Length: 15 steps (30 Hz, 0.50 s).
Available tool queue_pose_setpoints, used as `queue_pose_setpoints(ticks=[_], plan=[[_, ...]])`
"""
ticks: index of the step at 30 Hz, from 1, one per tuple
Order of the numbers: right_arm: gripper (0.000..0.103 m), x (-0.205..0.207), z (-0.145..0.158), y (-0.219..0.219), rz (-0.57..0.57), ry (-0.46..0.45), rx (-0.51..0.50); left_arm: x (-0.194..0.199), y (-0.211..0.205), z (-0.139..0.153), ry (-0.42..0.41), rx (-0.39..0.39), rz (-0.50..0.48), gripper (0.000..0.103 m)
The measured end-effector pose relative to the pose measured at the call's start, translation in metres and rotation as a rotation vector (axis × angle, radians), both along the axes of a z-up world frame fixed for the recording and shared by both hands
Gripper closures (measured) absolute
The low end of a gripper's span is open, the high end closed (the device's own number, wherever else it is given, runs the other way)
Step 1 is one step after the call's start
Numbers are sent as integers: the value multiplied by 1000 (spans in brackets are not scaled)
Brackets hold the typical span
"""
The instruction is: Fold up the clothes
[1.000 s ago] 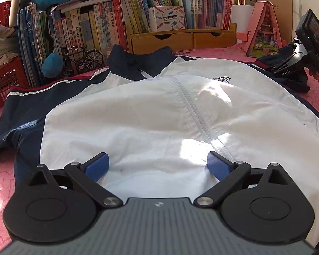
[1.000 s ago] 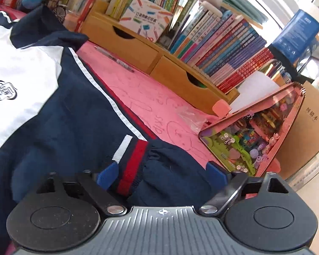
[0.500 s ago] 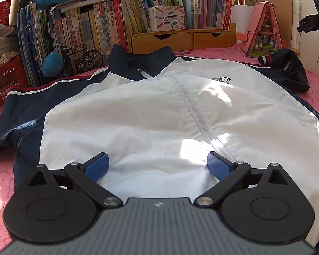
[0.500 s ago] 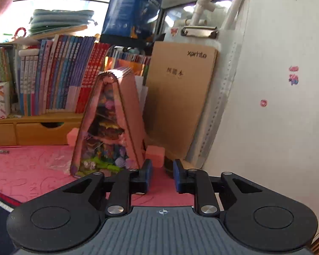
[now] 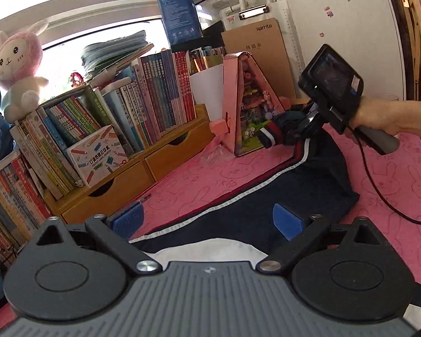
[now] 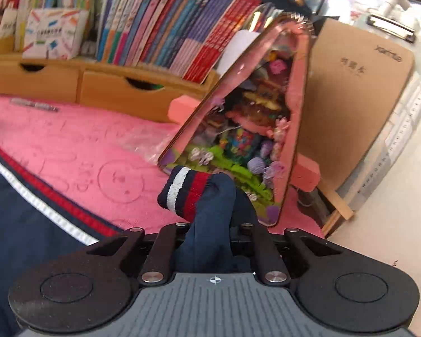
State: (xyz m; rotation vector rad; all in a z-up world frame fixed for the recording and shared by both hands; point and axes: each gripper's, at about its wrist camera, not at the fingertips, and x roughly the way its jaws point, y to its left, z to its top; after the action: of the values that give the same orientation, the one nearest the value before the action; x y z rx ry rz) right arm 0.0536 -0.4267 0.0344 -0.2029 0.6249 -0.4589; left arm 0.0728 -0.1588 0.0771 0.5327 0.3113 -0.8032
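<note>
A navy and white jacket lies on the pink mat [image 5: 199,179]; its navy sleeve [image 5: 266,196] with a red and white stripe runs off to the right. My left gripper [image 5: 207,220] hovers open over the sleeve near the white body panel [image 5: 205,248], its blue pads wide apart. A hand holds my right gripper [image 5: 294,136] at the sleeve's far end, shut on the navy cloth just behind the striped cuff [image 5: 269,137]. In the right wrist view the cuff [image 6: 188,193] sticks up out of the closed right gripper [image 6: 210,230], lifted off the mat [image 6: 84,146].
A pink triangular dollhouse [image 5: 245,106] stands just behind the cuff, also close in the right wrist view, dollhouse [image 6: 249,129]. Wooden drawers [image 5: 120,185] with rows of books [image 5: 154,104] line the back. A black cable [image 5: 379,193] trails over the mat at right. A cardboard clipboard [image 6: 350,84] leans on the wall.
My left gripper has swung right, from facing the white front to facing the right sleeve. My right gripper has shut on the sleeve by the cuff and raised it.
</note>
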Motion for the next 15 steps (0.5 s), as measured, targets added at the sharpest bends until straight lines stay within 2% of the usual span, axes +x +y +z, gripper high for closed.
queue_pose_setpoints(ticks=[2, 5, 9, 13, 14, 15], plan=[[89, -12, 12, -15, -21, -48, 17, 44, -26, -10, 46, 63, 10, 4], [89, -32, 20, -38, -56, -63, 38, 97, -49, -35, 137, 149, 54, 5], [88, -52, 18, -61, -87, -66, 99, 127, -62, -67, 210, 249, 47, 6], [88, -60, 5, -75, -99, -61, 167, 134, -68, -79, 285, 217, 69, 6], [87, -62, 6, -75, -107, -75, 162, 139, -69, -79, 322, 186, 94, 16], [87, -63, 6, -76, -115, -89, 157, 141, -70, -78, 349, 150, 111, 44]])
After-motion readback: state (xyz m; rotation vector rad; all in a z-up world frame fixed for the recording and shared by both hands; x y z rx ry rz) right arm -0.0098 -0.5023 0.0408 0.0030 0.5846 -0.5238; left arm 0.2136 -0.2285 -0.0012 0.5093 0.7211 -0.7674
